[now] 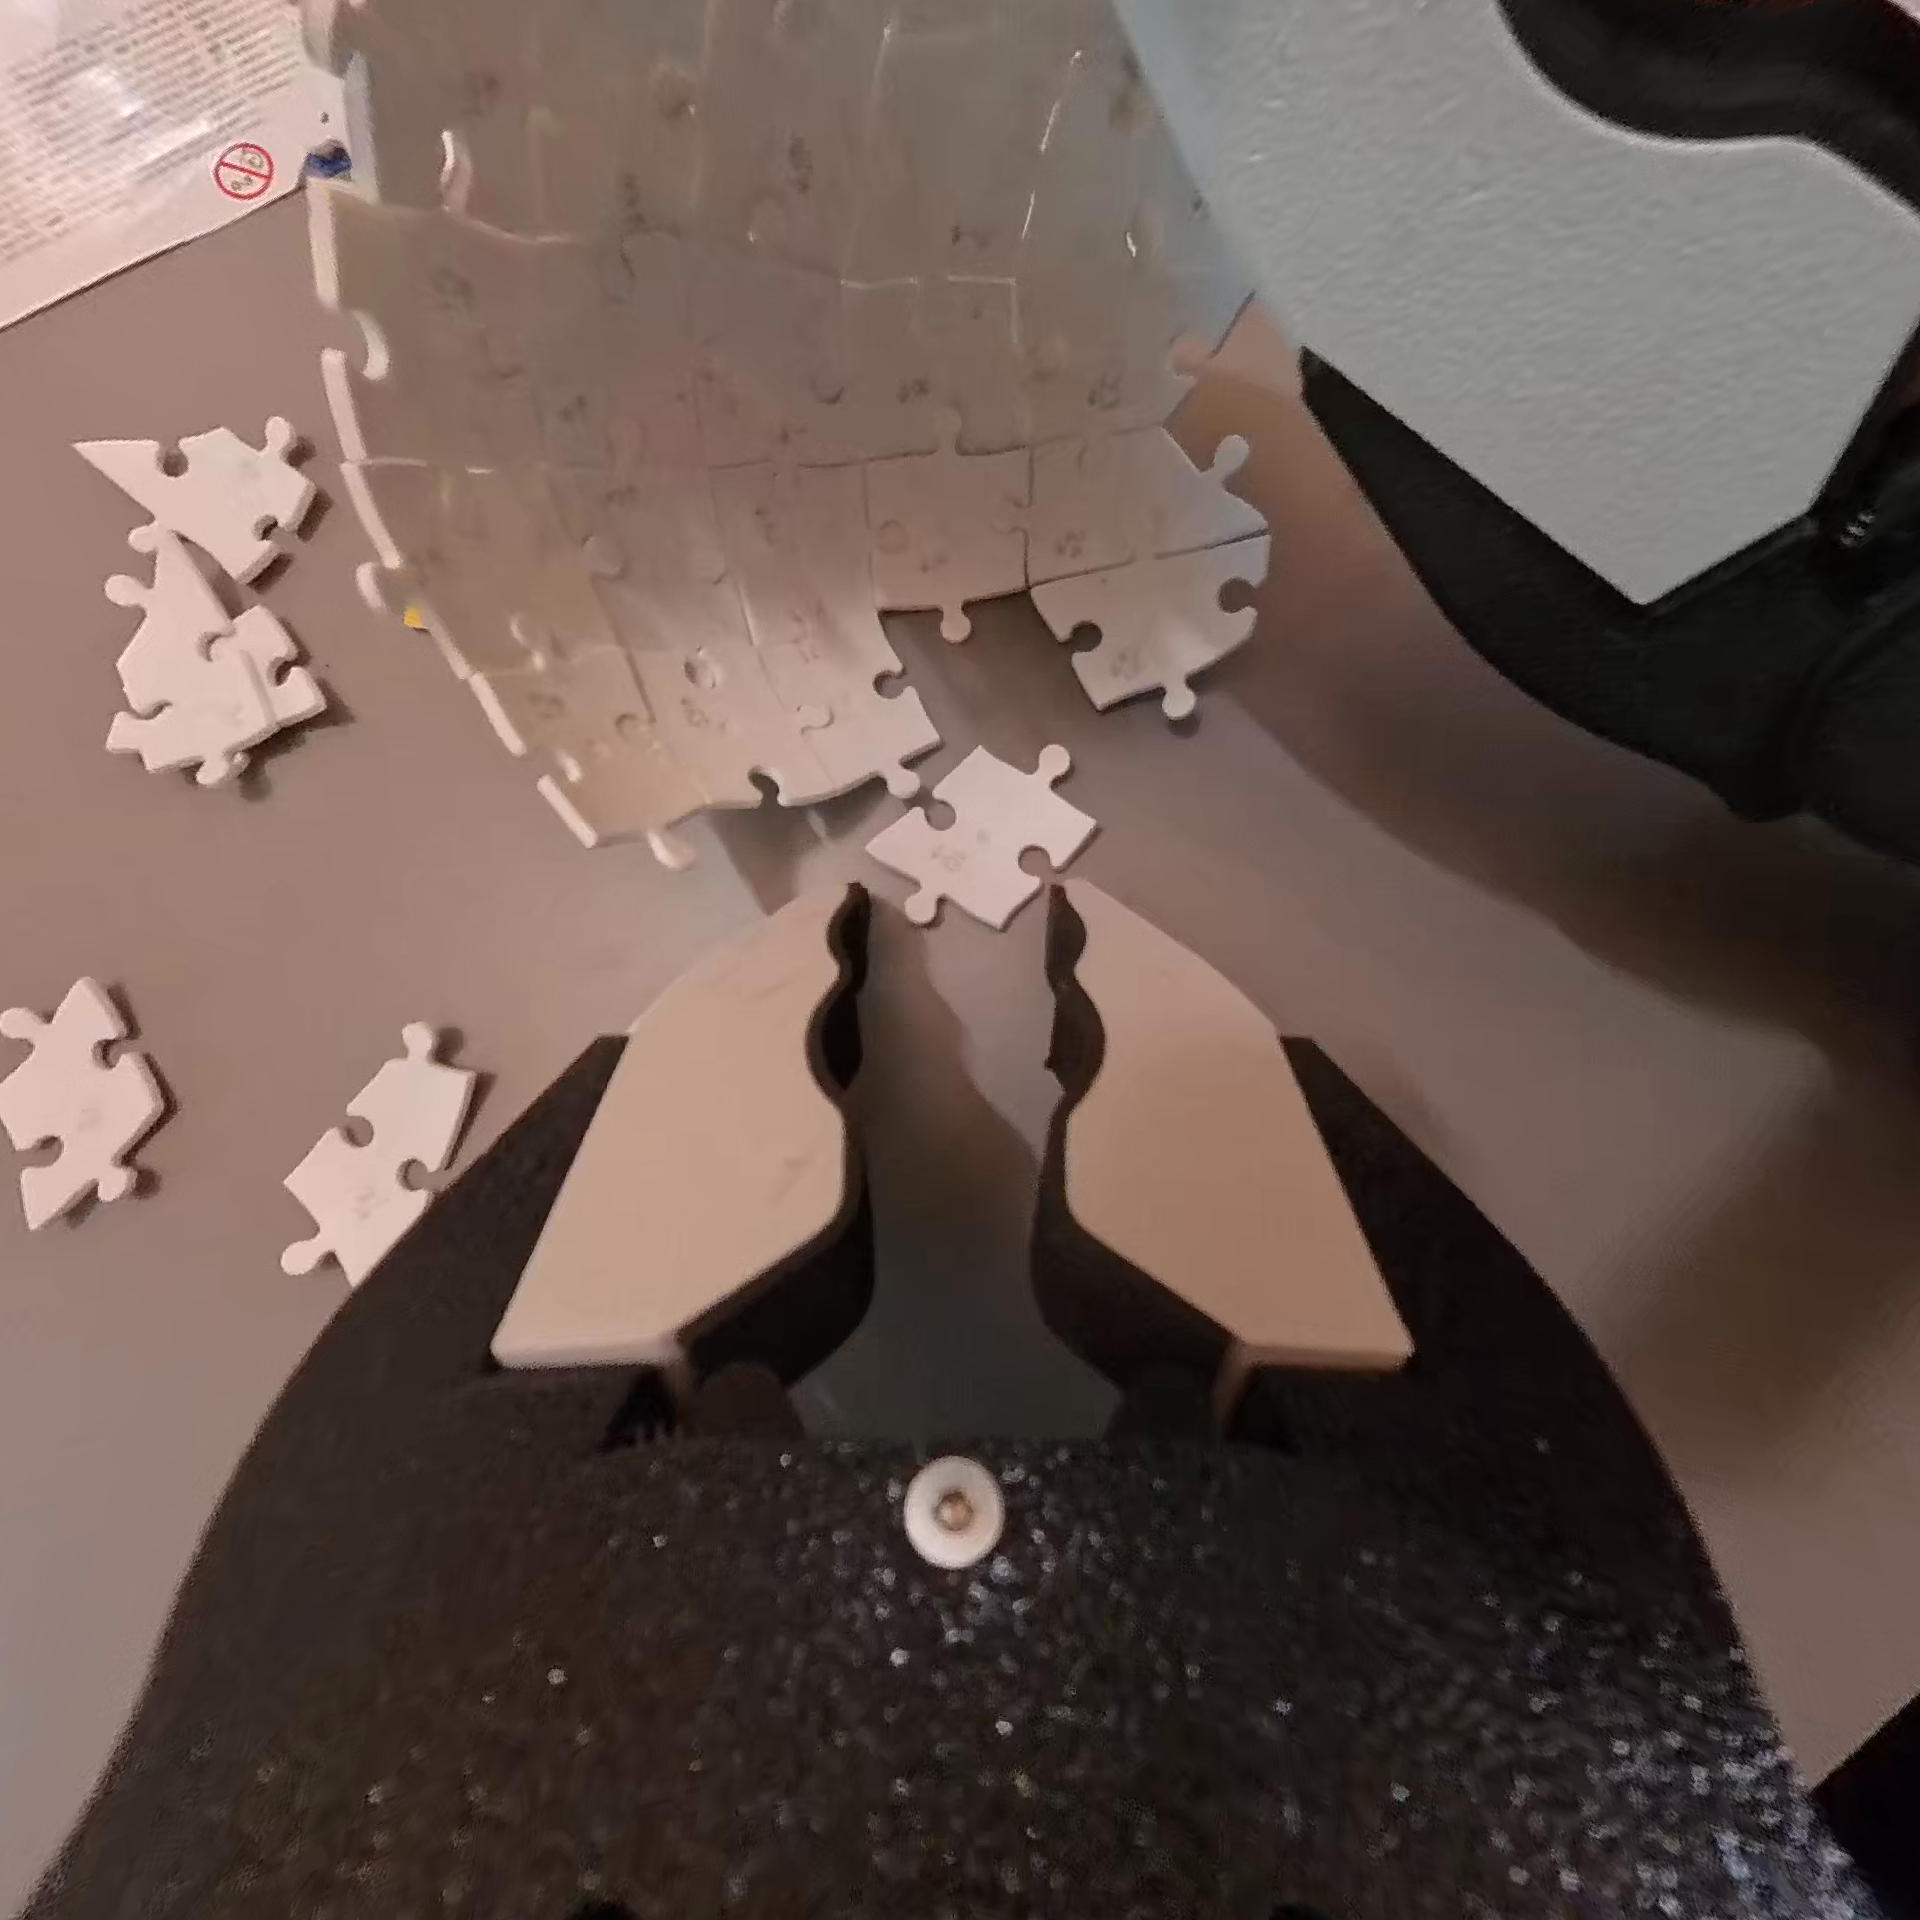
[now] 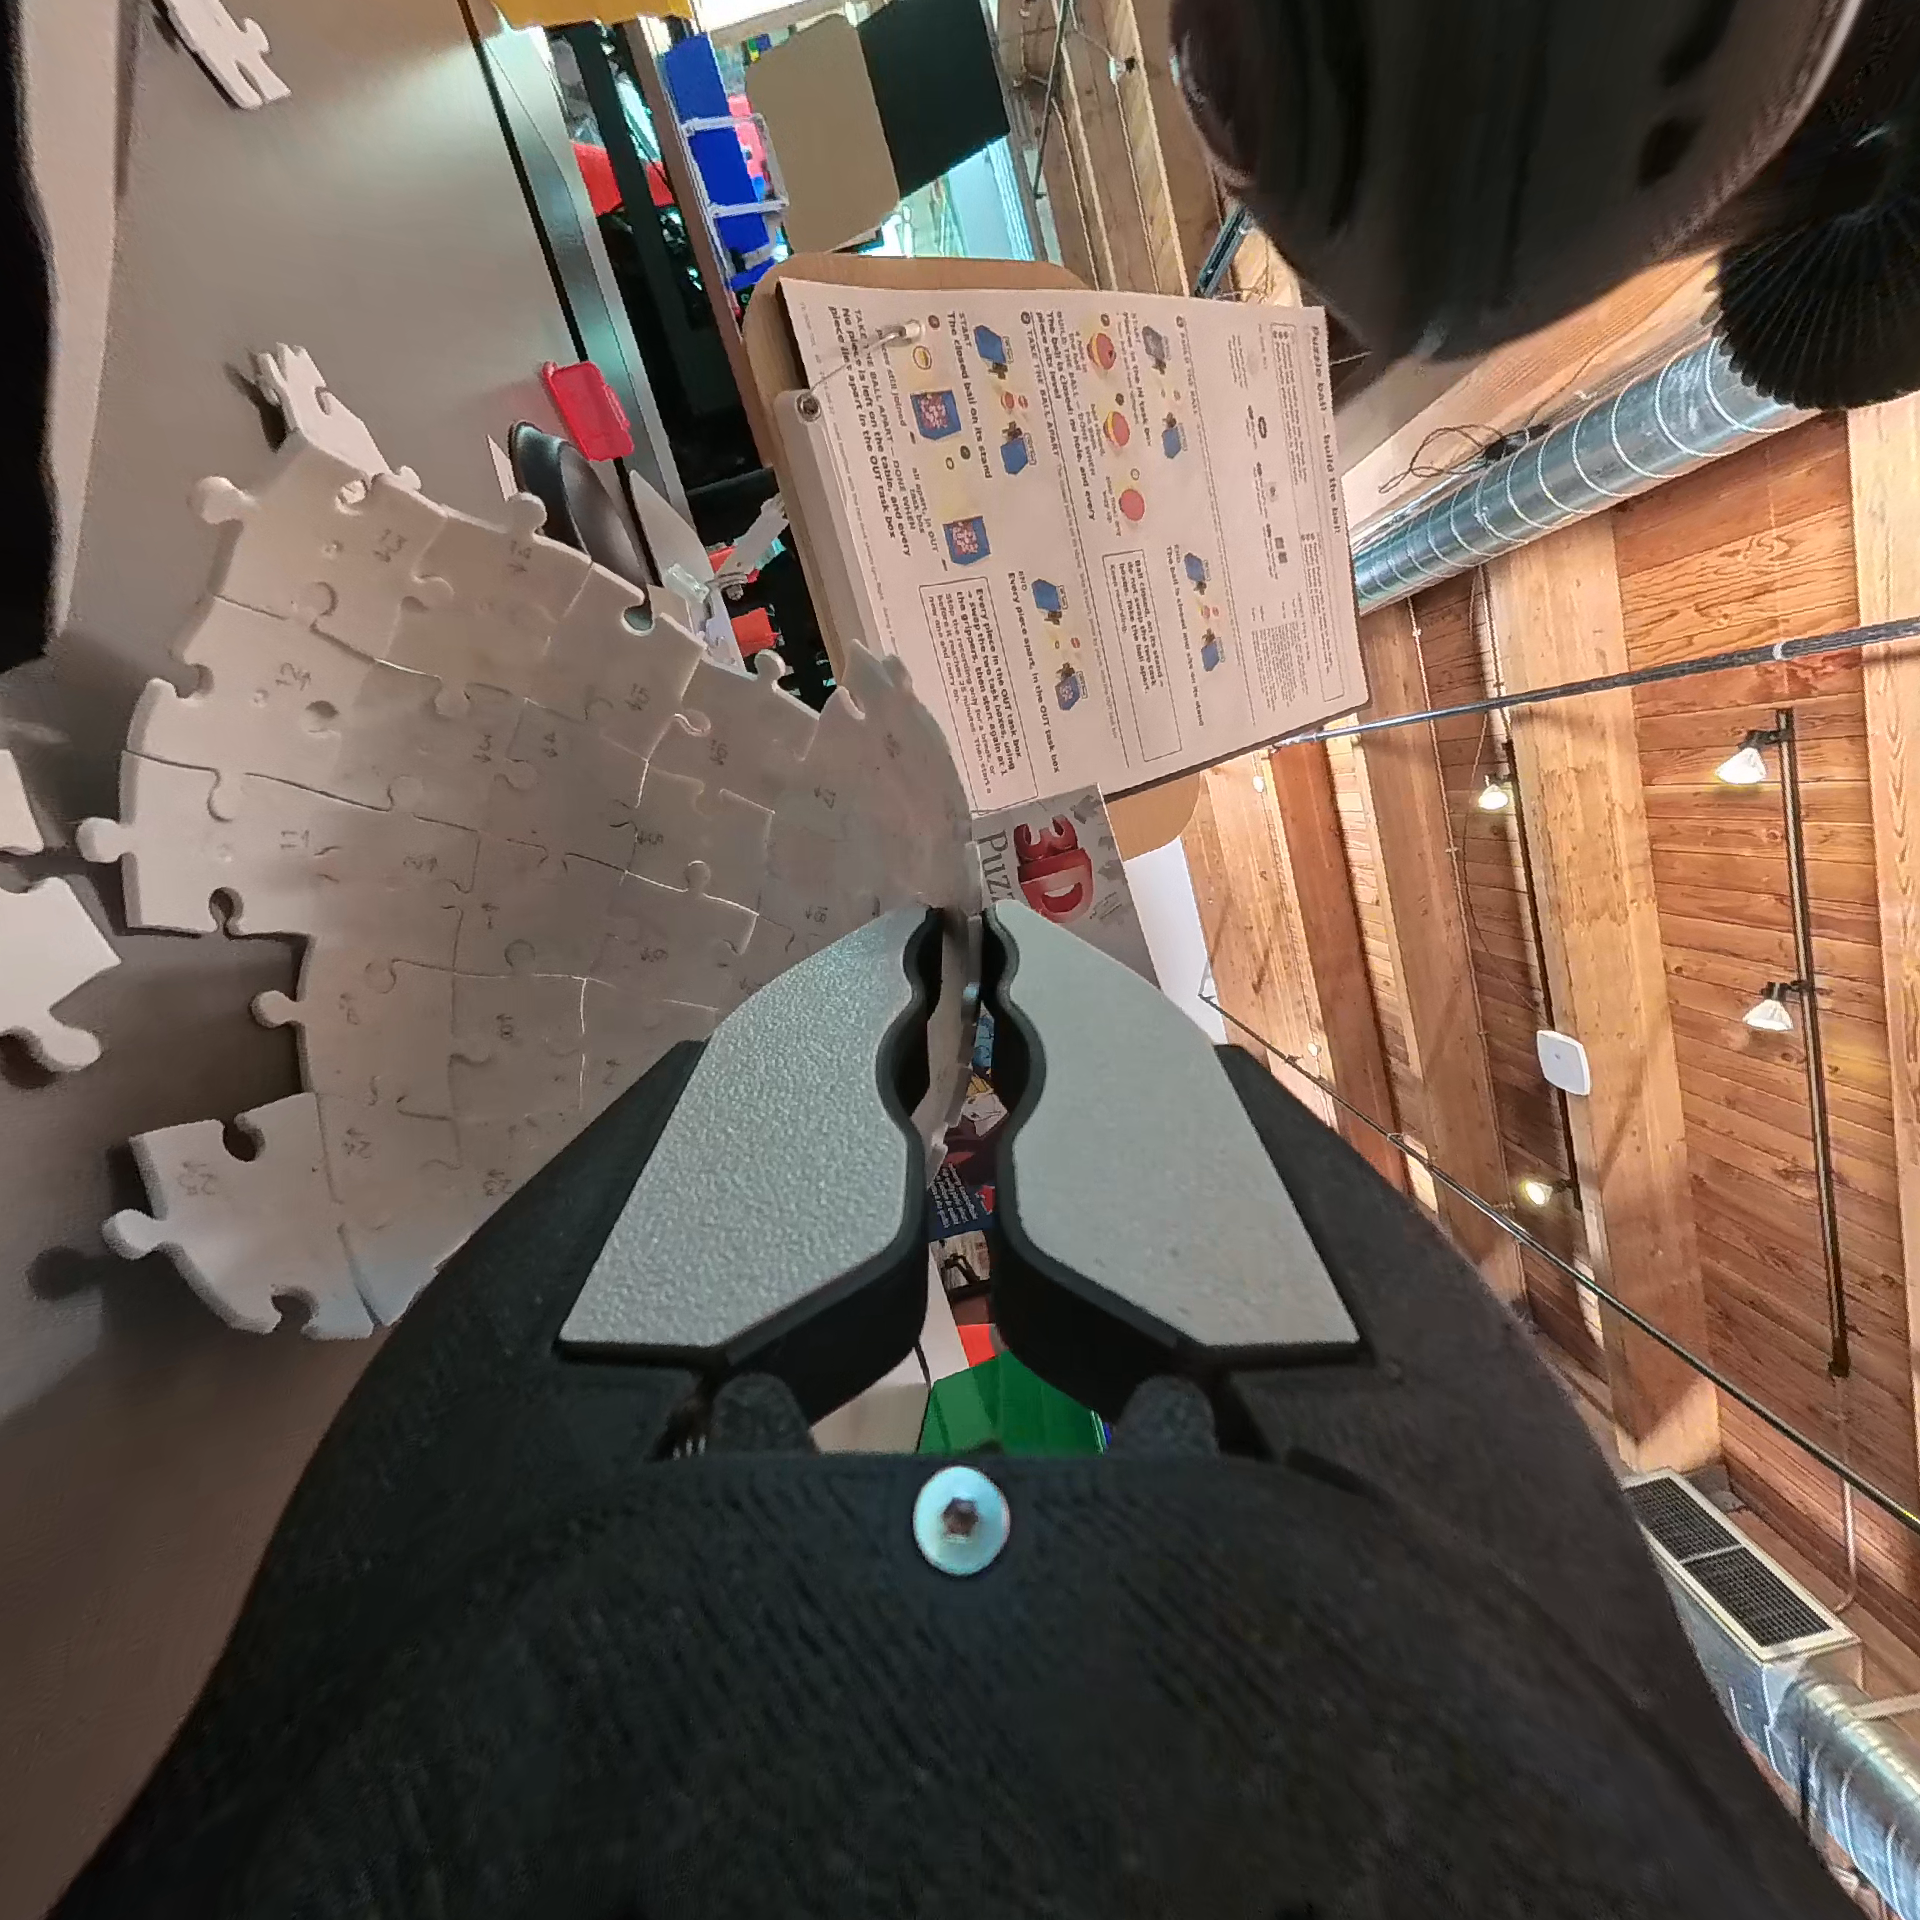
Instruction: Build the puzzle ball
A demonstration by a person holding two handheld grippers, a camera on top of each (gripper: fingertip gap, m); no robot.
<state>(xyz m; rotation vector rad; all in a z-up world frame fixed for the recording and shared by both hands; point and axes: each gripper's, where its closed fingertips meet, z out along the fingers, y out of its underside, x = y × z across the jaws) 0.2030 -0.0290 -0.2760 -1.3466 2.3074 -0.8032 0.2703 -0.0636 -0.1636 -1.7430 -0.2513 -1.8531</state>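
Note:
A curved shell of joined white puzzle pieces (image 1: 748,436), its pale inner side toward me, is held up over the grey table (image 1: 312,883). My left gripper (image 1: 956,899) is open and empty, its tips just short of a loose white piece (image 1: 982,847) lying below the shell's lower edge. In the right wrist view, which is rolled sideways, my right gripper (image 2: 964,920) is shut on the rim of the same shell (image 2: 468,831) and holds it up off the table. The other gripper's pale body (image 1: 1558,260) shows at the upper right of the left wrist view.
Loose white pieces lie on the table at the left: a joined cluster (image 1: 208,603) and two singles (image 1: 83,1101) (image 1: 379,1153). A plastic bag (image 1: 114,156) lies at the far left corner. An instruction sheet on a board (image 2: 1081,540) stands behind, with shelves and a wooden wall (image 2: 1662,935).

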